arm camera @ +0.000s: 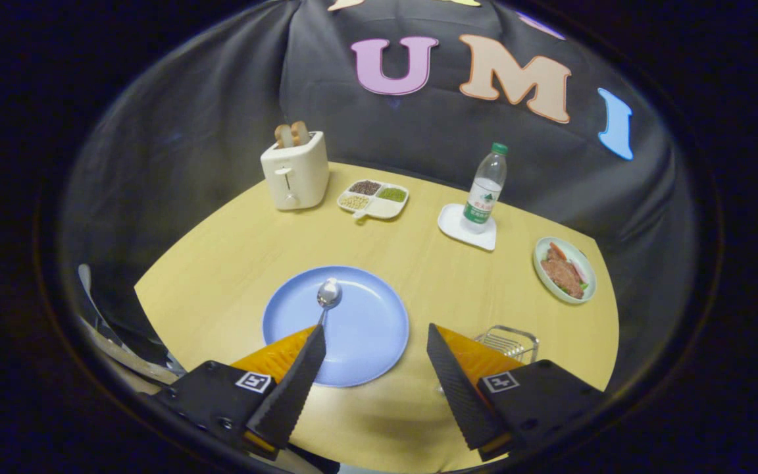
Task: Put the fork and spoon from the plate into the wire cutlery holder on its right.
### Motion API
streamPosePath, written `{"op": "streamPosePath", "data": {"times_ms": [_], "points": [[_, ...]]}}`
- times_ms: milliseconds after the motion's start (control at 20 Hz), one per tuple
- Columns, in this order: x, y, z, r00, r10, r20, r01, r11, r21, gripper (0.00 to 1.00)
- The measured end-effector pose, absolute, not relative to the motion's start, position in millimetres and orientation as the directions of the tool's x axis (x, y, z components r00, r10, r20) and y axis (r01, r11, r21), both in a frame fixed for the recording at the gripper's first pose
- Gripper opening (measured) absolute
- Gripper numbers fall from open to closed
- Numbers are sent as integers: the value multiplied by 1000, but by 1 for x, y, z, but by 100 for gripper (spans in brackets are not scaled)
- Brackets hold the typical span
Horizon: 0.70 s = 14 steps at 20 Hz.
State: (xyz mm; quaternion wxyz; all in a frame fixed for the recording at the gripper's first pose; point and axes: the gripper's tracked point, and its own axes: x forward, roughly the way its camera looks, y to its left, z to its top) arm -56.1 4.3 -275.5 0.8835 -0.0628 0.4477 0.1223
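Note:
A blue plate lies on the wooden table just ahead of my fingers. A metal spoon rests on the plate, bowl pointing away, its handle running back behind my left finger. The wire cutlery holder stands to the right of the plate, partly hidden behind my right finger. My gripper hangs above the plate's near edge, open wide, with nothing between the fingers. I cannot make out a fork.
At the back of the round table stand a cream toaster with bread, a divided dish of grains and a water bottle on a white coaster. A green plate of food sits far right.

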Motion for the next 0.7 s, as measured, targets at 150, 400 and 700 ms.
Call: {"op": "streamPosePath", "data": {"times_ms": [150,400,700], "points": [[-55,27,-297,575,161,-802,-276,961,-5,99],[-63,54,-339,510,149,-847,-288,958,-4,99],[-79,60,-382,409,115,-905,-331,943,-30,96]]}}
